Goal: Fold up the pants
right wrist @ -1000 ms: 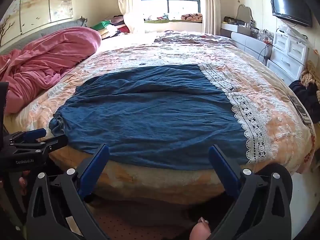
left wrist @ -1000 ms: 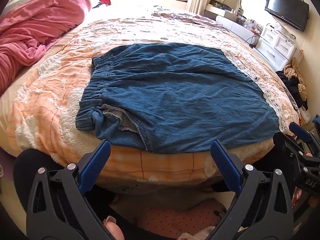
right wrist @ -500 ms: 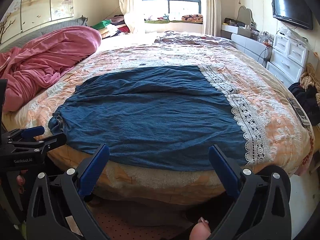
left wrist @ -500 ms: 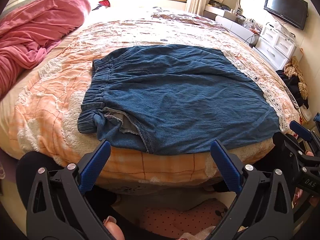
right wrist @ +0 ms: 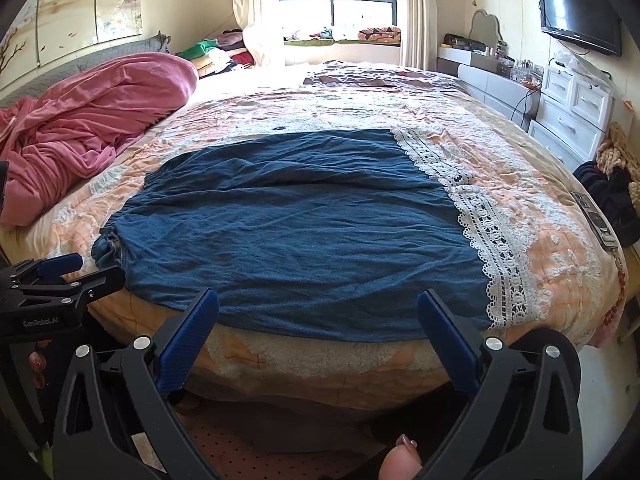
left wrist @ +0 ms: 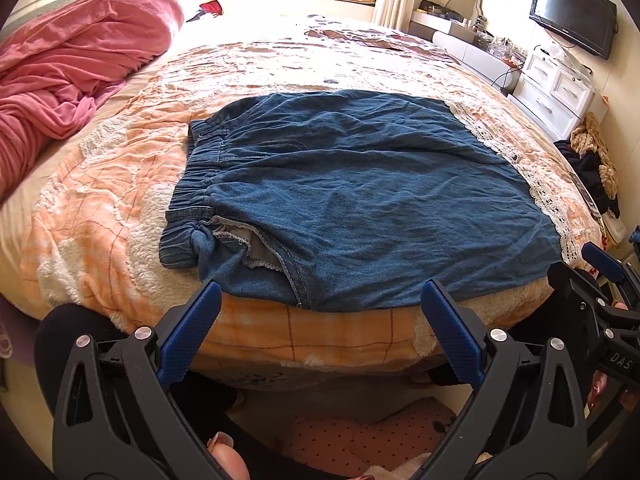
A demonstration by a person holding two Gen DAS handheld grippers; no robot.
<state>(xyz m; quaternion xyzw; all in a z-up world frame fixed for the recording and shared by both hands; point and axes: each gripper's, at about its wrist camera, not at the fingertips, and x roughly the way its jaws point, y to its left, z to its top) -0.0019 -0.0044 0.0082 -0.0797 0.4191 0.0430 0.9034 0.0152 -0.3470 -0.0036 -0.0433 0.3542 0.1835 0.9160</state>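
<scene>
Blue denim pants [left wrist: 360, 200] lie spread flat on the bed, elastic waistband [left wrist: 192, 184] at the left, lace-trimmed hems at the right. In the right wrist view the pants [right wrist: 296, 232] fill the bed's near part and the white lace trim [right wrist: 492, 240] runs down their right side. My left gripper [left wrist: 320, 312] hangs open just off the bed's near edge, below the waist end, holding nothing. My right gripper [right wrist: 318, 316] is open too, off the near edge by the hem end. Each gripper shows at the side of the other's view: the right gripper [left wrist: 600, 276], the left gripper [right wrist: 60, 276].
The bed carries an orange and white quilt [left wrist: 100, 208]. A pink blanket [left wrist: 72, 68] is heaped at the far left. White drawers [right wrist: 576, 108] and a wall TV [right wrist: 580, 16] stand at the right, with dark clothes [right wrist: 612, 192] and a remote [right wrist: 596, 220] near the bed's right edge.
Both grippers have eased slightly up and toward the bed; the pants sit a little lower in both views. Both stay open and the pants have not moved.
</scene>
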